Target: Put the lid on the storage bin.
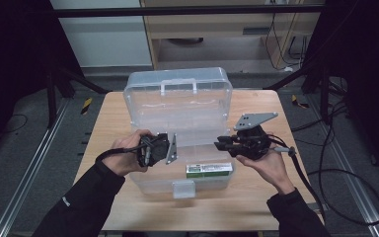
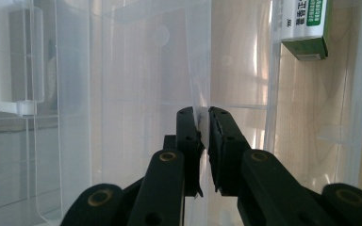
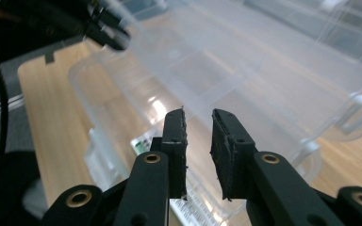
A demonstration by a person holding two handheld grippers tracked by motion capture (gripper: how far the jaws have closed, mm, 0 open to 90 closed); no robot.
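Hands in dark sleeves are seen at both sides of a clear plastic box (image 1: 177,106), which stands open in the middle of the wooden counter (image 1: 108,118) with its lid raised at the far side.

At the left side of the box, the left gripper (image 1: 170,150) is held over the left rim. In the left gripper view, its jaws are almost closed, and a thin clear wall of the box (image 2: 202,70) is pinched between them.

Inside the box, near its front wall and toward the right, a small green and white carton (image 1: 209,170) is lying flat on the bottom.

At the right side of the box, the right gripper (image 1: 219,144) is held above the right rim and is pointed toward the left one. In the right gripper view, its jaws are parted by a narrow gap, and nothing is held between them; the box is seen beyond and below.
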